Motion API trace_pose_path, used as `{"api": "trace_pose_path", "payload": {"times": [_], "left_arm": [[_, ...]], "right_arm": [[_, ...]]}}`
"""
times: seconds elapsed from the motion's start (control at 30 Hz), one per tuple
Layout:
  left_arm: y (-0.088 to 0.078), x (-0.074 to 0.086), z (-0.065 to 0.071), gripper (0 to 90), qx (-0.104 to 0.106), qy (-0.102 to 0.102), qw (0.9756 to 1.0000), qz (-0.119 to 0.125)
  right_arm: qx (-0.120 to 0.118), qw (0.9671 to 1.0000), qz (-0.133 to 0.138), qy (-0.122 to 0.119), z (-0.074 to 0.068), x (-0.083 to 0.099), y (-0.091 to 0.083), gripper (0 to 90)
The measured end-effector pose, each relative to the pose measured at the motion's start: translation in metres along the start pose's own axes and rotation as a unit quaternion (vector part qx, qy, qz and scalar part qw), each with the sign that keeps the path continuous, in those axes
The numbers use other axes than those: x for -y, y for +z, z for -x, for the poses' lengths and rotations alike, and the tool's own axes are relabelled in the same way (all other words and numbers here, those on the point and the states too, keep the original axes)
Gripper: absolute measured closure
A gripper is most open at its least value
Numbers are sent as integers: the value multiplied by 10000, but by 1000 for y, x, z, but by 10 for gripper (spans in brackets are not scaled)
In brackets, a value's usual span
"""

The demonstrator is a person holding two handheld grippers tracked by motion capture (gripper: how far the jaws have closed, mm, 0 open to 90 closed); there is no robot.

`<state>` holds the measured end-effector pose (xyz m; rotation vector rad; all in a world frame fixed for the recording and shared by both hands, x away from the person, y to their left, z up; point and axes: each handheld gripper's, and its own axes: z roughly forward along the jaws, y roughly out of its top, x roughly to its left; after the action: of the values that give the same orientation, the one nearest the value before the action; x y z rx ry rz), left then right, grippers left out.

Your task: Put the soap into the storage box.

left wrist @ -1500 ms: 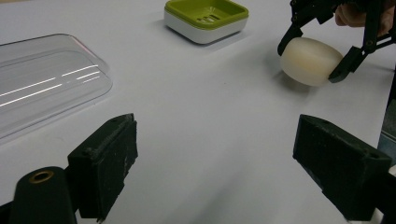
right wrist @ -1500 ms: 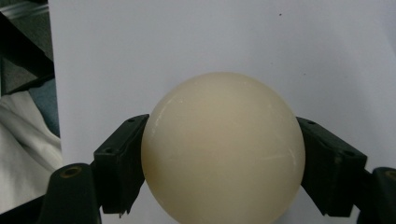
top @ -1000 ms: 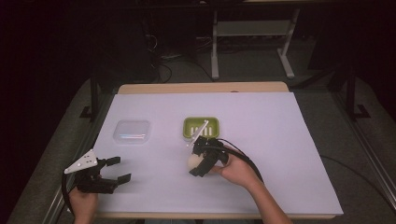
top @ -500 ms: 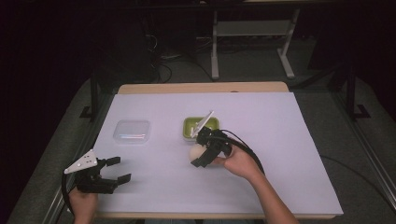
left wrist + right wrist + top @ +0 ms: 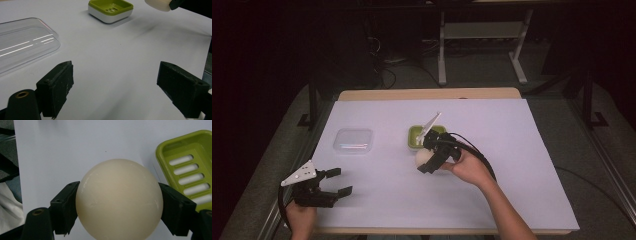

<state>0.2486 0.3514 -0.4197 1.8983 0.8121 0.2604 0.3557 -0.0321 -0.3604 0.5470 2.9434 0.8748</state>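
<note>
Hands reach in from the near edge of a table covered in white paper [image 5: 522, 150], each holding a black two-jaw gripper. Nearest, at the left corner, the left gripper [image 5: 334, 182] rests low with its jaws spread wide and nothing between them. Farther in, near the middle, the right gripper [image 5: 428, 159] has its jaws closed firmly on a round, cream-coloured soap [image 5: 119, 200], holding it just above the paper. Just beyond sits a green soap dish [image 5: 426, 136] with a slotted floor, empty; a clear plastic lid [image 5: 354, 140] lies well to its left. The step in hand looks like carrying the soap to the dish; next it would need centring over the slots before letting go.
</note>
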Motion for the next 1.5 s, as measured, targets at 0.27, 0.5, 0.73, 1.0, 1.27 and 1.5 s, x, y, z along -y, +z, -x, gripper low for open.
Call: {"api": "trace_pose_path", "payload": {"times": [0.27,0.5,0.73,1.0,1.27,1.5], "left_arm": [[0,0,0,132,-1,0,10000,-1],[0,0,0,132,-1,6,10000,-1],[0,0,0,132,-13,-28,10000,16],[0,0,-1,132,-6,-23,10000,12],[-1,1,-2,132,-9,5,10000,0],[-1,1,-2,132,-23,-29,10000,9]], "right_arm": [[1,10000,55,14,5,-6,-7,231],[36,9999,144,30,10,-11,-14,231],[101,9999,67,64,19,-17,-18,232],[154,9998,62,127,29,-25,-25,232],[187,9996,118,153,39,-33,-29,231],[200,9995,140,215,48,-37,-28,231]]}}
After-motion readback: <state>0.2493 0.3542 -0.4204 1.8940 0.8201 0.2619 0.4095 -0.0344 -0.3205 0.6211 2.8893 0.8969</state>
